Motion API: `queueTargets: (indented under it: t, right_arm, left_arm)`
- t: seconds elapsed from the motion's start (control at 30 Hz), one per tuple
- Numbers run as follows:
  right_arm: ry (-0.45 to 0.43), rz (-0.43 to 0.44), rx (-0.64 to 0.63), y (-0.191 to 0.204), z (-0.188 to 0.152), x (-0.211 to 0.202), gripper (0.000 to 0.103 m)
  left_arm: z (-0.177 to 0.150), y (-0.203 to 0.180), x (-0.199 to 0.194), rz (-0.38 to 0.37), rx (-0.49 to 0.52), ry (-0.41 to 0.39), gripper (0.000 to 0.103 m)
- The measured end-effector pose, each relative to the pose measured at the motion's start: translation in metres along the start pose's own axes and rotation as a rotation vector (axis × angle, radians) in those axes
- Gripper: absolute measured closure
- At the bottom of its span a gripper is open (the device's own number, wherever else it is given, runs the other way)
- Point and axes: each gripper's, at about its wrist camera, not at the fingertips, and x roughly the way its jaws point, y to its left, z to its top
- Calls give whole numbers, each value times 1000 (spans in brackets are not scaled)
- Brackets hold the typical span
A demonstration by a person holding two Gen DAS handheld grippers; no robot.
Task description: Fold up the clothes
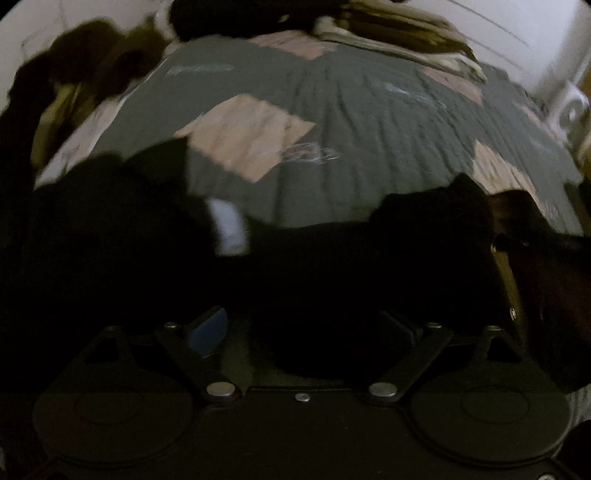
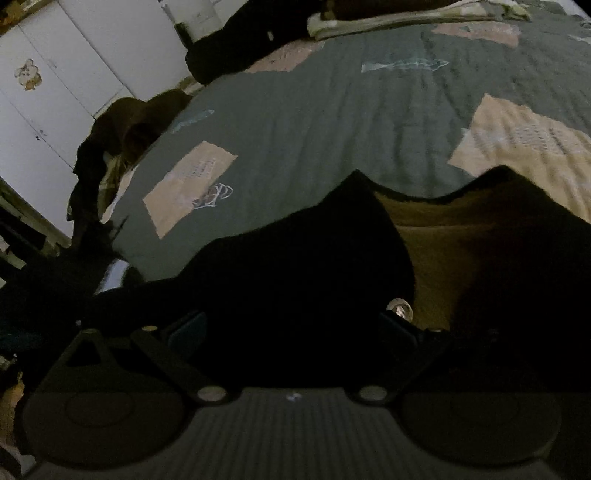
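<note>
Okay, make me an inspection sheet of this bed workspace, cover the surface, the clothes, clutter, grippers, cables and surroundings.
Surface: bed under a grey-green quilt with beige patches and fish prints.
Job's things: black garment draped right in front of both cameras; tan fabric beside it in the right view.
Clutter: dark clothes pile at the bed's left edge; folded striped pale cloth and another dark heap at the far end.
Grippers: left gripper jaws wide, black cloth covering the gap; right gripper jaws too dark to judge.
Cables: nothing seen.
Surroundings: white cupboard doors with a sticker, dim light.
</note>
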Motion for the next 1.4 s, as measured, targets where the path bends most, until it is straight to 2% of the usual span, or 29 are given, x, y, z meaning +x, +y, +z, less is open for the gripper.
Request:
queueTargets:
  t: [0.2,0.33,0.37,0.4,0.43,0.5,0.53,0.6,0.7,0.8,0.83,0.9,0.97,1.0,1.1,1.2,1.27,1.33,1.4]
  right_arm:
    - [-48,13,82,-8,-24,-45,4]
    - [-59,13,112,-9,-40,-64,4]
    - [-58,12,118,-9,-43,-65,4]
    - [-56,12,124,-9,-45,-67,4]
    - [-54,11,130,-10,-48,-69,4]
    - [-49,7,135,-9,-51,-70,4]
    - [-51,9,137,-8,-53,-71,4]
    - [-59,20,148,-8,-54,-73,4]
    - [-72,33,163,-7,-54,-77,4]
    - [-83,45,176,-6,-54,-80,4]
    - [-86,48,182,-6,-54,-80,4]
    - [-90,52,182,-5,-56,-82,4]
    - [-91,48,177,-5,-57,-84,4]
    - [-94,49,177,-6,-58,-86,4]
    - [-97,46,185,-8,-60,-89,4]
    - [-95,44,191,-10,-60,-89,4]
    - [-94,51,191,-9,-61,-89,4]
    - [-89,55,190,-7,-61,-87,4]
    - [-82,60,183,-3,-62,-87,4]
  left_arm:
    - [11,11,20,-78,-56,-1,11]
    - [10,-12,56,-13,49,27,12]
    - [8,-17,64,-22,69,33,14]
    - [6,-20,71,-36,81,40,35]
    - [5,-22,74,-66,73,47,70]
    - [3,-30,65,-105,73,22,91]
    - [2,-40,52,-101,120,-8,95]
    - [-1,-62,20,-89,220,-74,95]
    - [-5,-90,-27,-154,310,-155,95]
    - [-6,-93,-38,-351,266,-122,93]
    - [-7,-92,-39,-395,250,-108,90]
    - [-11,-87,-32,-352,247,-80,87]
    - [-16,-79,-32,-267,241,-76,72]
    - [-19,-72,-36,-253,234,-88,63]
    - [-24,-47,-45,-171,218,-103,47]
    - [-26,-19,-47,-115,160,-81,46]
    - [-27,-9,-45,-133,124,-82,46]
    - [-29,-5,-39,-165,102,-89,36]
    - [-28,-10,-18,-101,106,-74,32]
